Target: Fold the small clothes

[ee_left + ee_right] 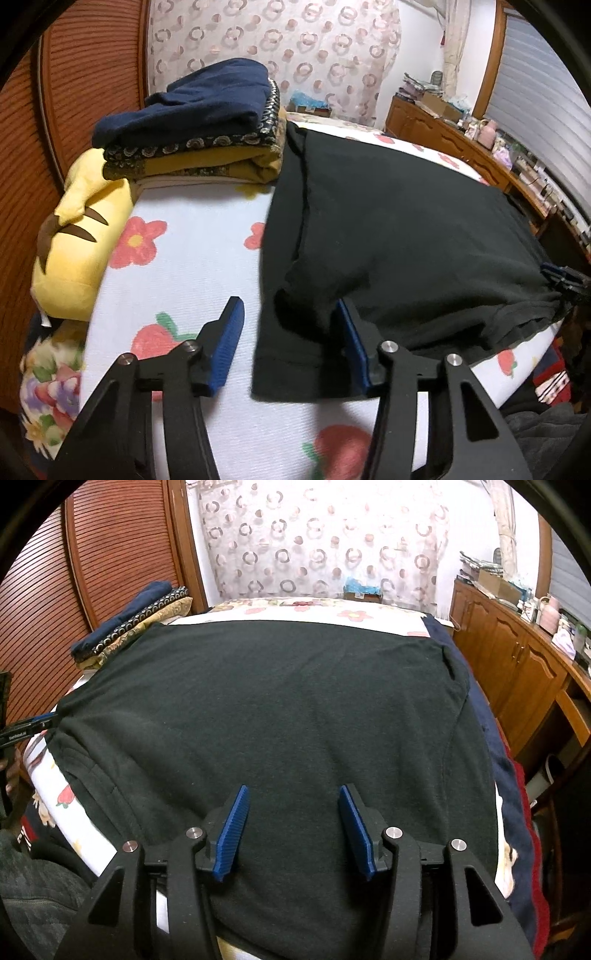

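A black T-shirt (406, 229) lies spread flat on a white bed sheet with red flowers (192, 258). My left gripper (288, 310) is open over the shirt's near left corner, a sleeve (288, 362) lying between its blue pads. In the right wrist view the same shirt (280, 709) fills the bed. My right gripper (293, 794) is open just above the shirt's near edge, holding nothing. The left gripper's tip shows at the shirt's left edge (37, 723). The right gripper's tip shows at the far right of the left wrist view (565, 280).
A pile of folded clothes (199, 125), navy on top, sits at the bed's far left beside a yellow plush toy (77, 243). A wooden cabinet (517, 664) with clutter runs along the right. A slatted wooden door (110, 554) stands at the left. A patterned curtain (325, 539) hangs behind.
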The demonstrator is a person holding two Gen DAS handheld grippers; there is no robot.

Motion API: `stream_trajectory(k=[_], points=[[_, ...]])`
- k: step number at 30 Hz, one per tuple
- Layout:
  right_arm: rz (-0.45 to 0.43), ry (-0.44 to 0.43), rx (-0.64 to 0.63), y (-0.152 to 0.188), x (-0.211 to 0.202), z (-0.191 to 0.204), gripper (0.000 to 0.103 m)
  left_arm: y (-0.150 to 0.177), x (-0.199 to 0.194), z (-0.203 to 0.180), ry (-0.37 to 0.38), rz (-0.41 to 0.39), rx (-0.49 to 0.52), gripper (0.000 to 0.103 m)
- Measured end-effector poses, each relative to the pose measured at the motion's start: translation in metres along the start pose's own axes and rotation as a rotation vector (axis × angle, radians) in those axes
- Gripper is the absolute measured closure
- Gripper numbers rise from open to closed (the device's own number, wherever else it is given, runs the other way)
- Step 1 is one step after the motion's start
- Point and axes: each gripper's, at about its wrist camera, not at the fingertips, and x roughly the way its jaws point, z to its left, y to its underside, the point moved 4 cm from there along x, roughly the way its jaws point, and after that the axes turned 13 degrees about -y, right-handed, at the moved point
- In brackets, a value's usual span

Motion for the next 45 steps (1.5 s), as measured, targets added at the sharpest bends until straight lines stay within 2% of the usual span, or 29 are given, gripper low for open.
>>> stream_trajectory(k=[4, 7, 9, 10, 12, 14, 16, 20, 24, 38, 45], points=[[-0.008, -0.004, -0.001, 0.001, 0.0, 0.0, 0.048, -0.004, 0.004, -0.004, 0.031, 0.004, -0.003, 0.054], [-0.013, -0.007, -0.002, 0.002, 0.0, -0.001, 0.048, -0.005, 0.005, -0.008, 0.057, 0.008, -0.003, 0.068], [-0.016, -0.011, 0.001, 0.002, 0.0, -0.001, 0.048, -0.007, 0.006, -0.01, 0.052, 0.004, 0.004, 0.089], [-0.017, -0.013, 0.001, 0.002, 0.0, -0.001, 0.048, -0.008, 0.005, -0.011, 0.066, 0.0, 0.001, 0.093], [-0.02, -0.018, 0.005, 0.002, 0.0, -0.002, 0.048, -0.012, 0.0, -0.014, 0.092, -0.015, -0.012, 0.094], [-0.023, -0.026, 0.014, 0.001, 0.0, -0.003, 0.048, -0.02, -0.01, -0.018, 0.088, -0.07, -0.019, 0.094], [-0.025, -0.035, 0.027, 0.001, 0.0, -0.005, 0.048, -0.031, -0.024, -0.03, 0.137, -0.114, -0.015, 0.094], [-0.038, -0.029, 0.051, -0.001, -0.001, -0.007, 0.048, -0.063, -0.047, -0.069, 0.217, -0.196, 0.029, 0.094], [-0.052, -0.014, 0.058, -0.001, -0.005, -0.009, 0.048, -0.088, -0.058, -0.11, 0.28, -0.242, 0.092, 0.094], [-0.137, 0.043, 0.103, 0.011, -0.033, -0.011, 0.048, -0.132, -0.092, -0.244, 0.487, -0.302, 0.299, 0.094], [-0.153, 0.067, 0.114, 0.017, -0.035, -0.004, 0.048, -0.142, -0.121, -0.29, 0.586, -0.337, 0.354, 0.094]])
